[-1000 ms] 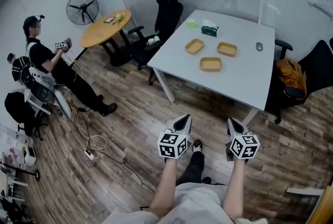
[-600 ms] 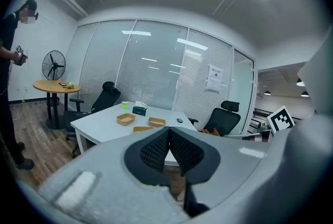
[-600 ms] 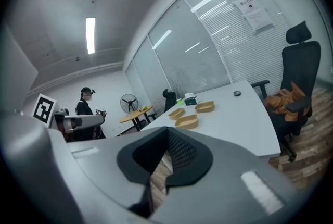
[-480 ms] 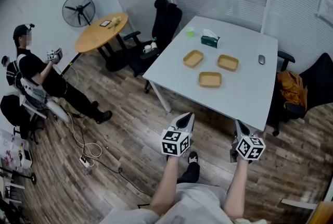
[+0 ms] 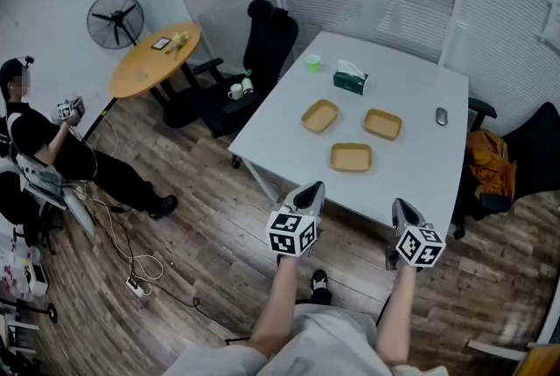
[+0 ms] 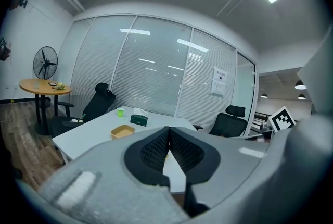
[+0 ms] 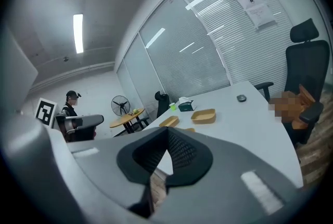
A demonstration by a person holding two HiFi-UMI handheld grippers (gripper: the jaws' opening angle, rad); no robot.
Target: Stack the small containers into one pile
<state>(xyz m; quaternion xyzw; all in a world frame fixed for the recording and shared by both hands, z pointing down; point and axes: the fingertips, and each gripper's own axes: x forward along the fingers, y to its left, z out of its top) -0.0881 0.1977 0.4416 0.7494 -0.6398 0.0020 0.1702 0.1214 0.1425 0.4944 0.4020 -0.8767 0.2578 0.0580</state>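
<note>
I found the three small containers lying open and apart from one another on the white table [image 5: 420, 73], in the upper middle of the head view. The left container [image 5: 320, 115] and the right container [image 5: 382, 124] sat side by side. The near container [image 5: 351, 157] lay below them in the frame, closer to the table's front edge. None rested on another.

Beyond them, toward the top of the frame, stood a green tissue box [image 5: 350, 80] and a small green cup [image 5: 313, 62]. A computer mouse [image 5: 441, 115] lay near the table's right side.

Both tools hung short of the table's front edge, over the wood floor [image 5: 210, 234]. The left gripper [image 5: 311, 191] had its jaws pressed together with nothing between them, and it touched nothing. The right gripper [image 5: 402, 210] looked the same in its own view, with the pads meeting at the tip and nothing clamped. Each pointed toward the containers, well apart from them.

Farther out, a black office chair [image 5: 267, 38] stood at the table's left corner. A round wooden table [image 5: 153, 59] and a standing fan [image 5: 115, 19] filled the upper left. A seated person [image 5: 39, 142] was at the left edge, and an orange bag [image 5: 486, 164] rested on a chair at the right.
</note>
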